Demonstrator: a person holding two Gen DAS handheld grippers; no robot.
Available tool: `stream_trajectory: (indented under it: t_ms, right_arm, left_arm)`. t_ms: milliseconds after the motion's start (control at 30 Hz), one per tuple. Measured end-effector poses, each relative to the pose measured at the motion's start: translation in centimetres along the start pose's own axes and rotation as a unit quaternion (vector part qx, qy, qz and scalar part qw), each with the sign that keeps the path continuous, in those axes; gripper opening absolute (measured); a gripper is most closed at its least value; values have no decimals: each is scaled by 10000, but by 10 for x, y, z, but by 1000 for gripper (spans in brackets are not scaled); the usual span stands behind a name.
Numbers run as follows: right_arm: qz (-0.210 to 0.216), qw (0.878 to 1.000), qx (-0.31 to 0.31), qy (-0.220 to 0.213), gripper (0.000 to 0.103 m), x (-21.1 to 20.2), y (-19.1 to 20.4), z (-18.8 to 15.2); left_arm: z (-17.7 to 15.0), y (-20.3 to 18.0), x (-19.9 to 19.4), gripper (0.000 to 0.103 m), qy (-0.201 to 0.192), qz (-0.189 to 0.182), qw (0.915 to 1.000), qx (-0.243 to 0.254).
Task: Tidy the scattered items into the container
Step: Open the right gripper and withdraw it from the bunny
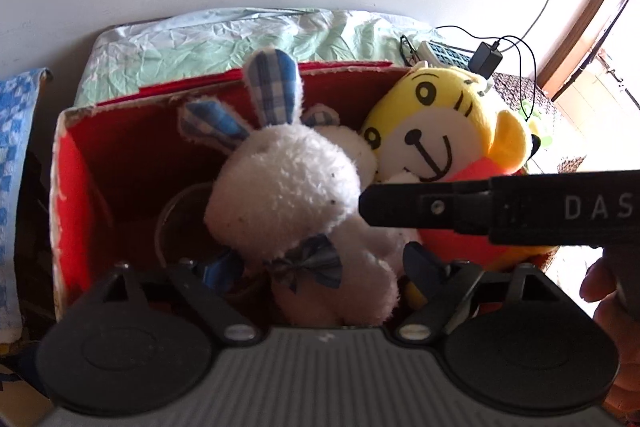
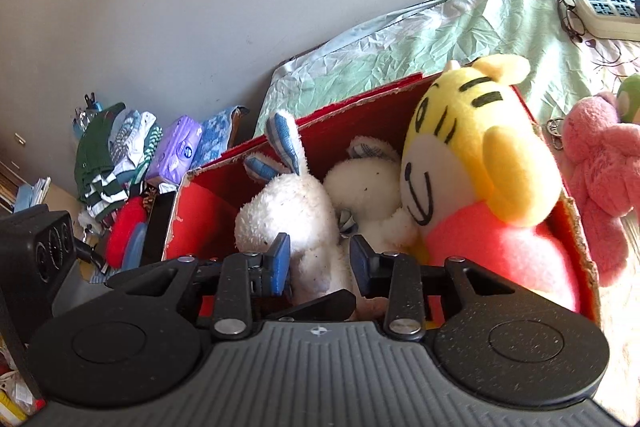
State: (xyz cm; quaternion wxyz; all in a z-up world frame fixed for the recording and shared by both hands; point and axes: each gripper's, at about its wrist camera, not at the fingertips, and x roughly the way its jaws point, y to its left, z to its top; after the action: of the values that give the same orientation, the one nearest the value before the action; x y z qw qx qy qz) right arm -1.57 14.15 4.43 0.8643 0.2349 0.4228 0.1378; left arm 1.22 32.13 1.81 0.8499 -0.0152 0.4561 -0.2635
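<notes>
Key relation: white rabbit plush sits straight ahead of right hand-held gripper, body between its blue pads, long axis running up-and-away, ears toward far wall of box.
Right hand-held gripper: jaws part-open, pads flank rabbit w/o visibly pressing.
Left hand-held gripper: jaws wide apart, nothing clamped; rabbit lies between its fingers.
Nearer hand: can't tell, both right at rabbit.
Red box: holds rabbit, white bear plush, yellow tiger plush upright at right side.
Still out: pink plush just beside box, right hand's side.
Judgement: rabbit looks delivered; pink one prob. next.
</notes>
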Motion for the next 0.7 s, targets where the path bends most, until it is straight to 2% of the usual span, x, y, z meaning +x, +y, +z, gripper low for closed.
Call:
stream_trajectory:
  t_ms: [133,233,333,500,700]
  right_arm:
    - [-66,9999,3,-96,35,-5,0,-1]
    - [-165,9998,-6,-100,28,-4,1,-1]
    - [-173,9997,-2,-142,27,-6,0,0]
    - [-152,9997,-79,-162,27,-9,0,1]
    - [-323,9990,-249,-156,27,-10,6,-1]
  left_arm:
    - [3,-15,9,88,88,125,9996,237]
    - [6,-16,15,88,273,159,9992,226]
    - [4,-10,12,88,253,115,9995,164]
    - [1,10,-1,88,161,-156,9995,-243]
    - [-3,8,-15,88,34,-37,9997,-242]
